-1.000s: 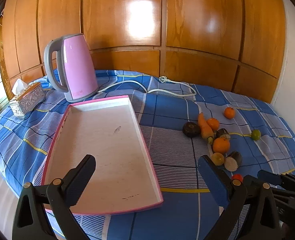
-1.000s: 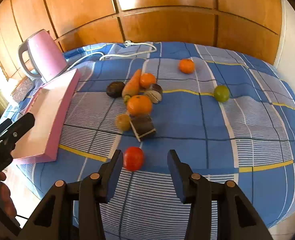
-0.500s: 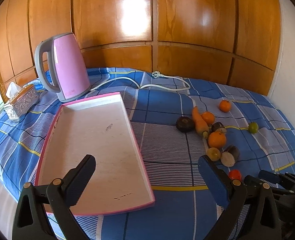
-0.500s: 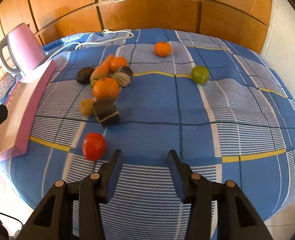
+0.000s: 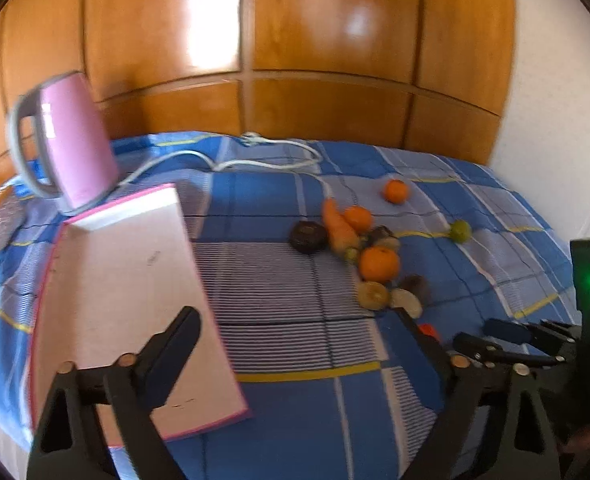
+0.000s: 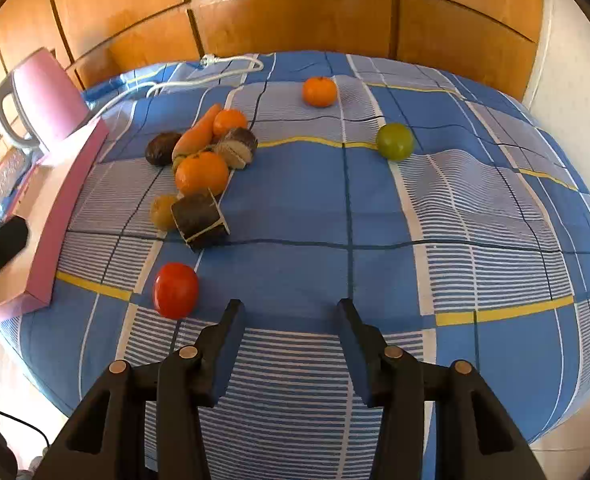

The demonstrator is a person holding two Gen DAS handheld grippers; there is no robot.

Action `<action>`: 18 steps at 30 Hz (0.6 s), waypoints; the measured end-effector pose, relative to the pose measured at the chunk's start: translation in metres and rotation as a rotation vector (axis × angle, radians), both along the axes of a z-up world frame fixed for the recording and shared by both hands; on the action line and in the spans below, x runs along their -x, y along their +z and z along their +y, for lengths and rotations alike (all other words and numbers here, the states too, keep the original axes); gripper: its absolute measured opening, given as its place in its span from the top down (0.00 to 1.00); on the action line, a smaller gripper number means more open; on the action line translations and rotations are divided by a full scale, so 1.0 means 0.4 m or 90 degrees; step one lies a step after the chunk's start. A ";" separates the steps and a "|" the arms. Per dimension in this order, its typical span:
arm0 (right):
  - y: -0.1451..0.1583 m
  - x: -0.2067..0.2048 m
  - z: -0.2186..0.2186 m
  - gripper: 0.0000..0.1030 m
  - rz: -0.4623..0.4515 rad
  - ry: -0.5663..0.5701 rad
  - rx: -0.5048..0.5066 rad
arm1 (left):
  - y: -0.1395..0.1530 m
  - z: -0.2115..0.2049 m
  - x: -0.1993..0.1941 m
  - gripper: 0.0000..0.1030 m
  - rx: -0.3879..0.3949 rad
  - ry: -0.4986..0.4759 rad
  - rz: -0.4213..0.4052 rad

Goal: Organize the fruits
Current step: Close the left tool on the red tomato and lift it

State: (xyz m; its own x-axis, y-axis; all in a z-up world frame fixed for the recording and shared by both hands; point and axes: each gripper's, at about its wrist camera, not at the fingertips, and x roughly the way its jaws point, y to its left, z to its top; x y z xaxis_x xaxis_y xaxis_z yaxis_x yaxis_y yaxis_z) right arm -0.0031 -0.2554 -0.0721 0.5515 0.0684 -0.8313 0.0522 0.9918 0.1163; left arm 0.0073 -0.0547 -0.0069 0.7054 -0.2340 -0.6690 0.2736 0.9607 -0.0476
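Fruits lay loose on the blue checked cloth (image 6: pixel 375 216), none yet in the tray (image 5: pixel 119 288). Main cluster sat mid-cloth: a large orange (image 6: pixel 201 172) touching a carrot (image 6: pixel 197 132), a smaller orange (image 6: pixel 229 121) behind it, a dark round fruit (image 6: pixel 162 153) at the carrot's left, two brown cut pieces (image 6: pixel 199 220) (image 6: pixel 237 147) and a yellowish fruit (image 6: pixel 162 211) tucked against the nearer piece. Three strays lay apart from the cluster: a red tomato (image 6: pixel 175 290) nearest the cloth's front edge, a green fruit (image 6: pixel 394 141) off to the right, and a lone orange (image 6: pixel 319 91) farther back.

Right gripper (image 6: pixel 291 344) hovered low over the cloth, jaws parted about halfway with nothing between them; the tomato lay just beside its left finger. Likely the tomato was the first pick, being the closest.

Left gripper (image 5: pixel 295 344) was held over the tray's near right edge, released and empty; its jaws had just been closing somewhat from full width, with only tray edge and cloth showing between them. Probably it was there to steady the tray or wait its turn. That view was motion-blurred.

Tray, pink-rimmed and empty, sat left of the fruit, presumably as the destination. Pink kettle (image 5: pixel 73 140) stood behind it, its white cord (image 5: pixel 263 156) trailing across the cloth; a tissue box (image 5: pixel 1 224) at far left, wood panelling (image 5: pixel 335 60) beyond.
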 end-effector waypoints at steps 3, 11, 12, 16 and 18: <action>0.005 0.013 -0.009 0.54 -0.015 -0.014 -0.005 | -0.012 -0.028 -0.012 0.30 0.015 -0.049 0.022; 0.026 0.014 -0.037 0.55 -0.046 -0.037 -0.005 | -0.065 -0.146 -0.019 0.51 0.004 -0.187 0.091; 0.024 0.013 -0.043 0.55 -0.045 -0.042 -0.009 | -0.071 -0.156 -0.020 0.55 0.000 -0.196 0.096; 0.020 0.011 -0.059 0.55 -0.040 -0.052 -0.020 | -0.100 -0.208 -0.027 0.57 -0.015 -0.233 0.124; 0.020 0.012 -0.066 0.55 -0.042 -0.055 -0.023 | -0.108 -0.223 -0.028 0.57 -0.018 -0.244 0.131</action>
State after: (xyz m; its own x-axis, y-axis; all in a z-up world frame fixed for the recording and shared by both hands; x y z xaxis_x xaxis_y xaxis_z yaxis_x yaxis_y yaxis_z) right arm -0.0080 -0.2816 -0.0639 0.6104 0.0476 -0.7907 0.1287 0.9790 0.1583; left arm 0.0183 -0.1439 -0.0502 0.4230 -0.4322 -0.7964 0.5980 0.7935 -0.1130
